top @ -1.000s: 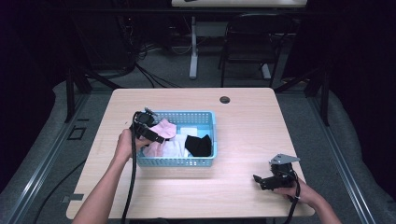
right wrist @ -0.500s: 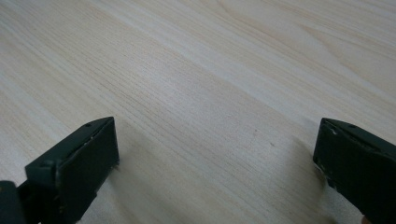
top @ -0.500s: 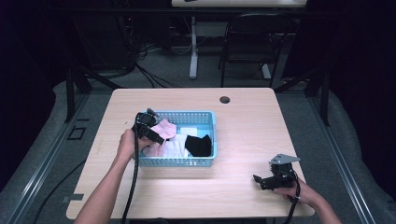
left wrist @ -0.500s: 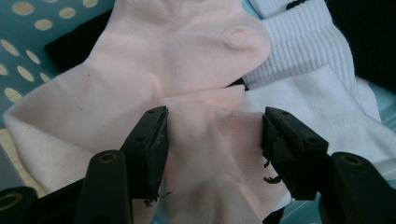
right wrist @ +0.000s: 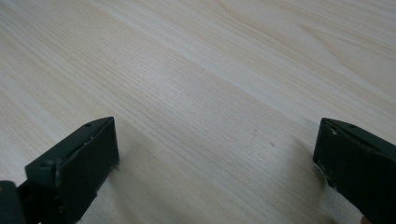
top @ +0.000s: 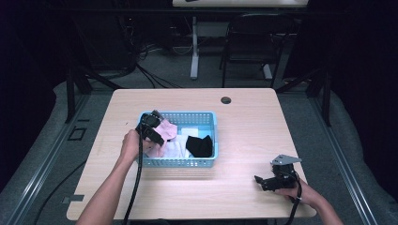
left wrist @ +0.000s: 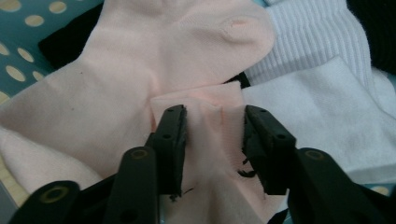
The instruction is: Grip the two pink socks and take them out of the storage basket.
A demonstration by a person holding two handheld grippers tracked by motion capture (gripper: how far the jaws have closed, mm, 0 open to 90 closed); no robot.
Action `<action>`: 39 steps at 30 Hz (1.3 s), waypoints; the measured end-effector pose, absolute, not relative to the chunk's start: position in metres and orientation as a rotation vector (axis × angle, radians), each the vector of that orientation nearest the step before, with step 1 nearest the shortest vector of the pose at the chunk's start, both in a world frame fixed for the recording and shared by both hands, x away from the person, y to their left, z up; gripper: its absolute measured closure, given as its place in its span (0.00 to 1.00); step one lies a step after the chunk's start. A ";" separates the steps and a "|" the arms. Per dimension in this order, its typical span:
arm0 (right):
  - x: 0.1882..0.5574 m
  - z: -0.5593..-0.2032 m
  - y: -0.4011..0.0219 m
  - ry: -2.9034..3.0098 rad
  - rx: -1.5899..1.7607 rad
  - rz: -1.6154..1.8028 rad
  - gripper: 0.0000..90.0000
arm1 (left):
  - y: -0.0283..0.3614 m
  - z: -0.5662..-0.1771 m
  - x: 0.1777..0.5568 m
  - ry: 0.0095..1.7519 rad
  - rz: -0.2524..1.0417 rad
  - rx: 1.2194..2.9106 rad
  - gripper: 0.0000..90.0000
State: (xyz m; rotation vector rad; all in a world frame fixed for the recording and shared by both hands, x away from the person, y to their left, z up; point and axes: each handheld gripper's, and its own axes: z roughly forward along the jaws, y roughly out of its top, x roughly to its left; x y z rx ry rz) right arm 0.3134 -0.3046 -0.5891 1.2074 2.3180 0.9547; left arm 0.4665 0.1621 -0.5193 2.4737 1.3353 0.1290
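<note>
Closing my left gripper [left wrist: 212, 140] on a pink sock [left wrist: 177, 60] in the blue basket [top: 206, 161], I have a raised fold of its cuff between the jaws. They have just been narrowing, but I can't tell whether the pads press the cloth yet. The basket sits mid-desk, a little toward the left edge, and the sock lies at its left end, partly over a white sock [left wrist: 327, 93], with a black sock [top: 199, 145] at the right end.

I judge the sock light, soft and limp: it should bunch, drape and stretch rather than slip, and nothing in it can break. The doubled cuff fold looks like the best hold, because it is thick enough to pinch without catching the white one.

My right gripper [top: 270, 180] rests near the desk's front right corner, jaws wide apart over bare wood, holding nothing.
</note>
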 end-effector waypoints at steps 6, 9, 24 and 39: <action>0.313 -0.589 -0.305 2.318 1.207 0.955 0.00 | 0.159 -0.522 0.468 1.347 0.112 2.490 0.52; 0.313 -0.589 -0.305 2.319 1.206 0.952 0.00 | 0.160 -0.525 0.469 1.370 0.109 2.502 0.55; 0.313 -0.589 -0.305 2.318 1.207 0.955 0.00 | 0.169 -0.514 0.462 1.314 0.168 2.464 0.92; 0.313 -0.589 -0.305 2.318 1.207 0.955 0.00 | 0.177 -0.466 0.450 1.220 0.269 2.369 0.93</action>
